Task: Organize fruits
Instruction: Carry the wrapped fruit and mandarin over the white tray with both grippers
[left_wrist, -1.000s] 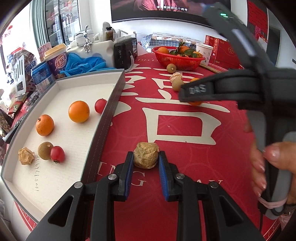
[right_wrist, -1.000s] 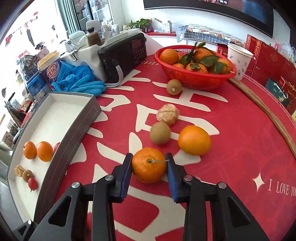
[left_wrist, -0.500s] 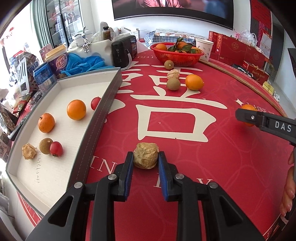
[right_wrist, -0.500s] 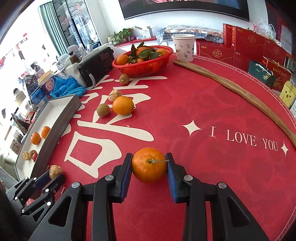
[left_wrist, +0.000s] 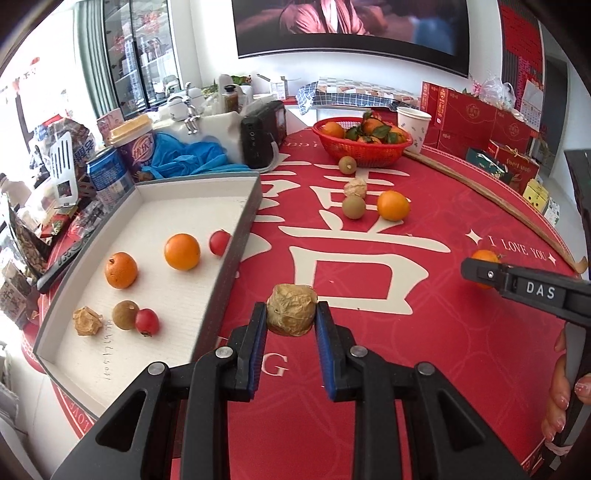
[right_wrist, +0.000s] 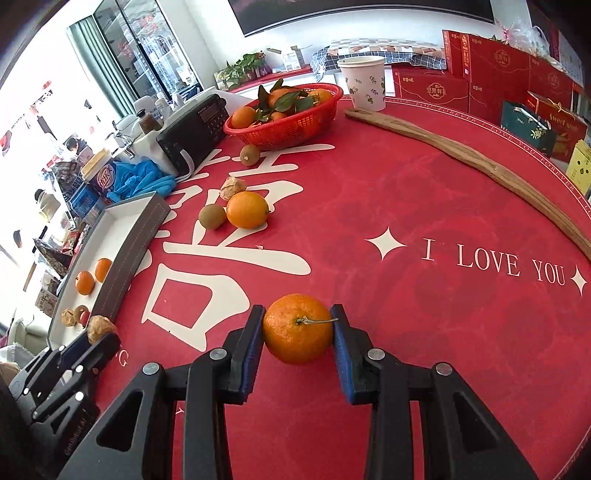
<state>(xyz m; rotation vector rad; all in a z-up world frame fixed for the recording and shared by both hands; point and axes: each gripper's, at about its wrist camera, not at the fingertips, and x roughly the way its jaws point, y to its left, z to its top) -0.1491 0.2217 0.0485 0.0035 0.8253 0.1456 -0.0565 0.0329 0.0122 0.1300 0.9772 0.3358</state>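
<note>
Brown husked fruit (left_wrist: 291, 309) pinched in left tool (left_wrist: 291, 325); mandarin (right_wrist: 297, 328) in right tool (right_wrist: 297, 334).

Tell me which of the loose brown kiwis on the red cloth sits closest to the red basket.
The lone kiwi just in front of the red basket. The other kiwi lies farther off, touching a large orange.

The tray (left_wrist: 242, 225) lies left on the table (left_wrist: 424, 332), with 6 fruits in it. Right of it sit 4 loose fruits (left_wrist: 393, 205), in front of the basket (left_wrist: 360, 151). A cup (left_wrist: 413, 127) stands right of the basket.
</note>
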